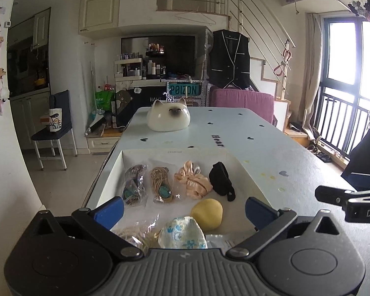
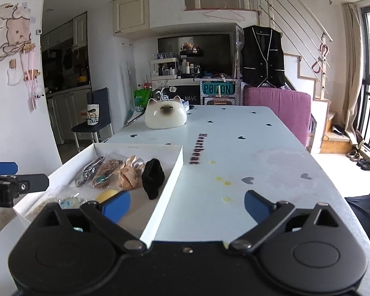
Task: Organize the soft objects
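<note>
A white shallow box (image 1: 241, 166) (image 2: 170, 172) sits on the light blue table. In it lie two bagged cord bundles (image 1: 134, 186) (image 1: 161, 183), a peach scrunchie (image 1: 193, 181) (image 2: 128, 174), a black scrunchie (image 1: 220, 180) (image 2: 153, 175), a yellow soft ball (image 1: 207, 213) (image 2: 106, 194) and a blue-patterned white pouch (image 1: 182, 233). My left gripper (image 1: 185, 208) is open and empty, held over the near part of the box. My right gripper (image 2: 187, 206) is open and empty, over the box's right wall and the bare table.
A white cat-face ceramic (image 1: 168, 118) (image 2: 165, 116) stands at the table's far end. A purple sofa (image 2: 278, 108) is behind the table, a chair with a mug (image 1: 54, 123) to the left. The table (image 2: 259, 153) stretches right of the box.
</note>
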Demonstrator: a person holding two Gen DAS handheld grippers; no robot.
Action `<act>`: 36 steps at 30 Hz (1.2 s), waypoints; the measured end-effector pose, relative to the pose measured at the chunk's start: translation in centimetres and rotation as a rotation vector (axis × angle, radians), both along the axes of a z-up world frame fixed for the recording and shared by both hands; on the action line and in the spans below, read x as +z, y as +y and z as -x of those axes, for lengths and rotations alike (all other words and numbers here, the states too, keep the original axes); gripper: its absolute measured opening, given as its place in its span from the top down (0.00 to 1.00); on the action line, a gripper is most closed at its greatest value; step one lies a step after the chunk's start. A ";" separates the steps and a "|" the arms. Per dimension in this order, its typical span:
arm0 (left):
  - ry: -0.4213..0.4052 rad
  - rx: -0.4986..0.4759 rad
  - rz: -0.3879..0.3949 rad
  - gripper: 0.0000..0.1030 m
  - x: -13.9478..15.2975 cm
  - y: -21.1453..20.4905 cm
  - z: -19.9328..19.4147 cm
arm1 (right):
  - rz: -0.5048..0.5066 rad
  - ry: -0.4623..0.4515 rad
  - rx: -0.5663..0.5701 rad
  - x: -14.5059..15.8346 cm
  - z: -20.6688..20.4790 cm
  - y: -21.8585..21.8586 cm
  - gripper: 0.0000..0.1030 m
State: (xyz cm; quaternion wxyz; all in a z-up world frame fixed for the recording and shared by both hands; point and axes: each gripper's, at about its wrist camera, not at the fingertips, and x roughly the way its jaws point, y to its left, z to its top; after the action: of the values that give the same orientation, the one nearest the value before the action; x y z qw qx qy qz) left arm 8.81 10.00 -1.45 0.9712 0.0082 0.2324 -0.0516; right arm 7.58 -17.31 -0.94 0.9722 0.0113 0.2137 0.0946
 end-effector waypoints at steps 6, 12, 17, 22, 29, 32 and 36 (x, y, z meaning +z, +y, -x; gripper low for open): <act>0.001 0.011 -0.005 0.00 -0.4 0.0 0.5 | -0.002 -0.016 -0.011 0.0 0.7 -0.2 0.00; -0.015 0.036 -0.003 0.00 -0.3 0.1 0.9 | 0.000 -0.030 -0.021 0.2 1.2 -0.5 0.00; -0.021 0.035 -0.009 0.00 -0.3 -0.1 1.3 | 0.002 -0.037 -0.014 0.2 1.7 -0.5 0.00; -0.025 0.035 -0.008 0.00 -0.2 -0.2 1.4 | 0.005 -0.045 -0.012 0.3 2.0 -0.4 0.00; -0.028 0.034 -0.007 0.00 0.0 -0.3 1.7 | 0.006 -0.047 -0.011 0.3 2.1 -0.4 0.00; -0.028 0.033 -0.006 0.00 -0.1 -0.3 1.7 | 0.006 -0.049 -0.010 0.4 2.2 -0.4 0.00; -0.029 0.033 -0.007 0.00 -0.1 -0.3 1.7 | 0.006 -0.050 -0.006 0.5 2.3 -0.5 0.00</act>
State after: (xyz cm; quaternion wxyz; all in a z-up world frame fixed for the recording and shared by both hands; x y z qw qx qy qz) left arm 7.11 9.67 -1.55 0.9751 0.0084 0.2188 -0.0346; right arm 5.23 -17.78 -0.45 0.9776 0.0067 0.1897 0.0911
